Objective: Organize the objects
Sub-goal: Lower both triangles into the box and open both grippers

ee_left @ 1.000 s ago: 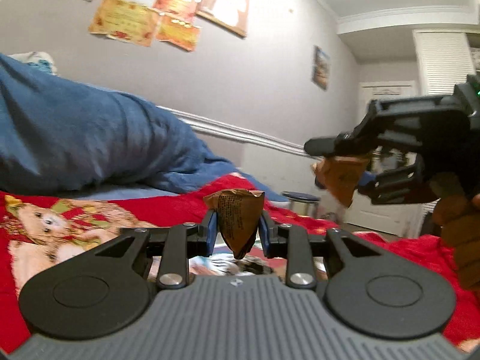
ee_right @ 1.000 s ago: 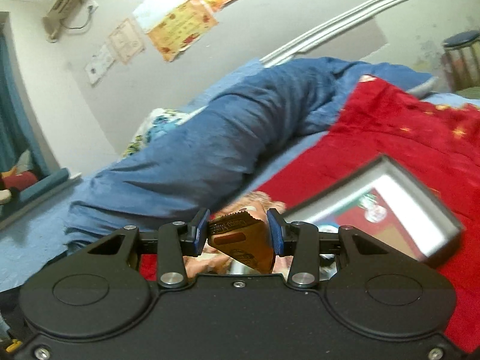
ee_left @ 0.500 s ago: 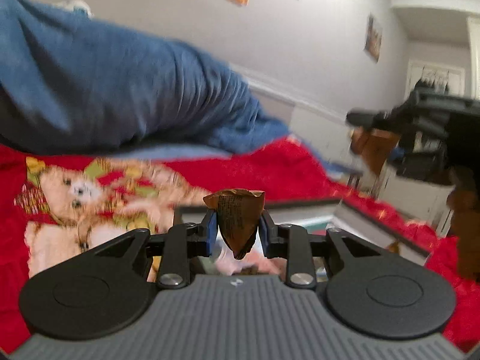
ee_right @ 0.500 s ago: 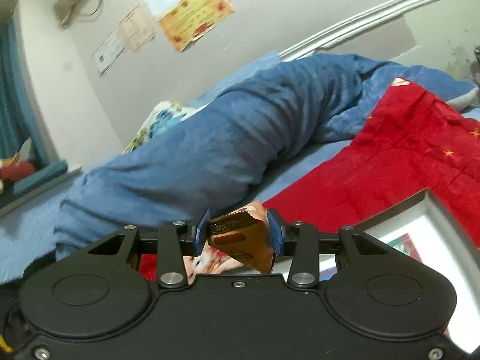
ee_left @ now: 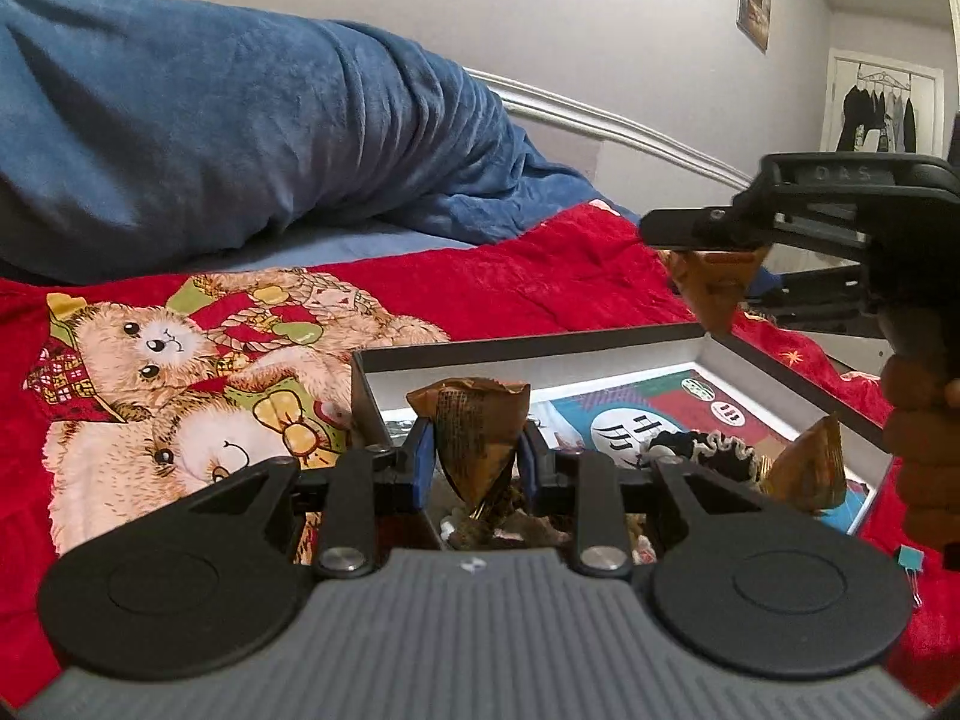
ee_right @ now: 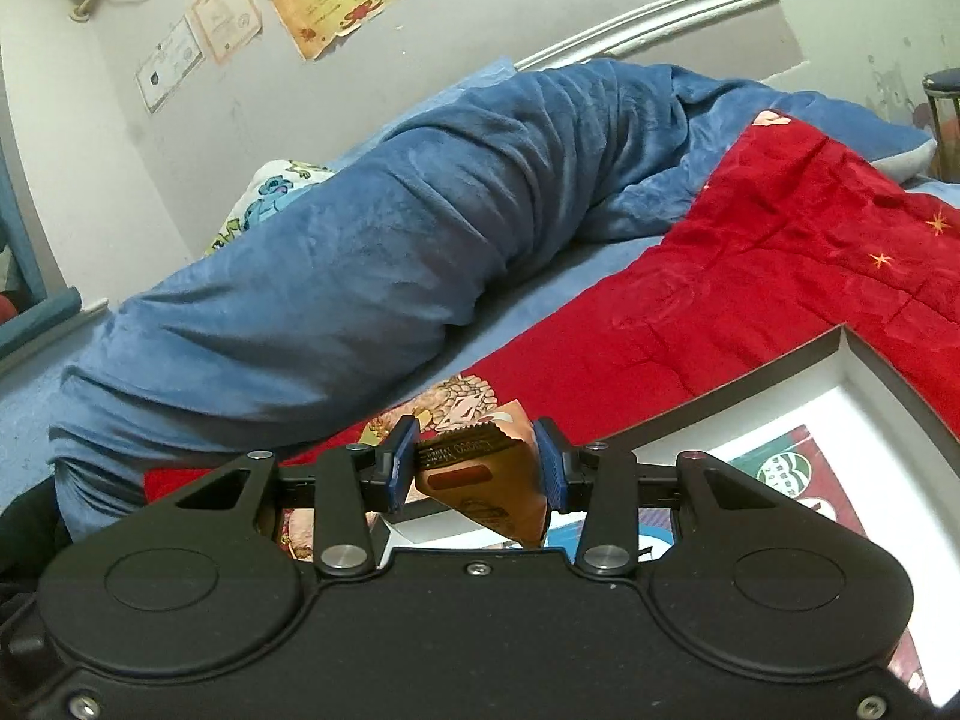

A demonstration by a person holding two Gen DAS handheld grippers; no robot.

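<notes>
Three brown foil packets are in sight: one in each gripper and a third packet lying inside the open box on the bed. There is one box, dark-rimmed with white inner walls and a printed sheet on its floor, and beside the loose packet in it sits a dark frilled scrunchie (its exact shape is hard to read behind the gripper).

The left gripper has its jaws partly closed and clamped on the left packet, the blue pads pressing its two sides. That packet stands upright, long axis vertical, wide crimped end up and narrow point down, held over the near part of the box.

The right gripper likewise has its jaws partly closed, gripping the right packet. Its long axis is tilted, crimped end up and to the left, point down toward the right, over the box's near left corner in the right wrist view. From the left wrist view the same packet hangs point-down just above the box's far rim.

The box rests on a red blanket with a teddy-bear print; a rolled blue blanket lies behind it.
</notes>
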